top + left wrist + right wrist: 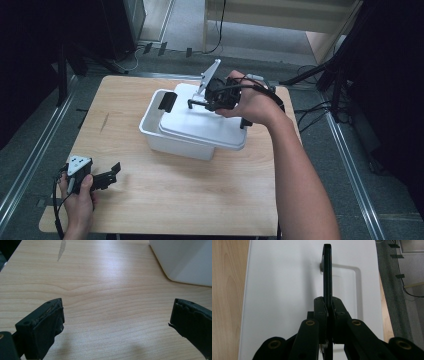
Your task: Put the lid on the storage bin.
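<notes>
One white tub under its white lid, right gripper clamping the lid's black handle, left gripper gaping wide over bare table.

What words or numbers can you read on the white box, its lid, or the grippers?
None: no words or numbers show on the white box, its lid, the black handle, the left gripper, the right gripper or the table.

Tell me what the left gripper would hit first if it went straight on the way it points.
Likely the white box: the left gripper, jaws open, points across bare table toward the box's near corner. It sits slightly right of centre, so a narrow miss is possible.
</notes>
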The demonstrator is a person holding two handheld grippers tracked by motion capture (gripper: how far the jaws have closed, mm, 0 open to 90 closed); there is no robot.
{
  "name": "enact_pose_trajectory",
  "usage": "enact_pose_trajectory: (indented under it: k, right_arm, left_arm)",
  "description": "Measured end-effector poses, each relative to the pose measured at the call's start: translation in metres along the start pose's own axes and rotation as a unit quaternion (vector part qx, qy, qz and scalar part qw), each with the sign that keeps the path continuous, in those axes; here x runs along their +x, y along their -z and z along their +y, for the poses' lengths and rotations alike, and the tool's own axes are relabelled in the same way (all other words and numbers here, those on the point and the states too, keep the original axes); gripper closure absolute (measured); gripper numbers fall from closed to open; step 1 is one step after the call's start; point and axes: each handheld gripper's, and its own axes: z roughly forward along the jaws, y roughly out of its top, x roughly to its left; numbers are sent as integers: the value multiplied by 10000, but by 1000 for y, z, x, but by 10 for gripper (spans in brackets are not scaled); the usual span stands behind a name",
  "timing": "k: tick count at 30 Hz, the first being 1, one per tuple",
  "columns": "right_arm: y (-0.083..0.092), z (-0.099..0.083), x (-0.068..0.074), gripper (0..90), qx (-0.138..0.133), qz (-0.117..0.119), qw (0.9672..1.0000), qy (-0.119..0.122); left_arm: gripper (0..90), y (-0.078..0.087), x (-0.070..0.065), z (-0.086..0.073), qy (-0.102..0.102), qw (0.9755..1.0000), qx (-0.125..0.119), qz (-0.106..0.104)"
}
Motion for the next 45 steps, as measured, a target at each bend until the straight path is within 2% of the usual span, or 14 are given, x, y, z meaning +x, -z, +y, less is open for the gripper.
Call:
enact_pose_trajectory:
  k: [13,23,37,45]
  right_arm:
    - [-21,24,-6,854,-34,64,10000,-15]
    - [-43,37,-8,854,-23,221,9997,-78]
    - [-57,46,-7,854,-90,260,9995,-124]
    - [-60,49,-5,854,-62,321,9994,-82]
  left_arm:
    - [2,0,1,0,23,10000,-10,-5]
    - [2,0,1,0,44,10000,-15,-35]
    - [2,0,1,1,27,10000,-5,-32]
    - [2,0,1,1,30,10000,-9,-35]
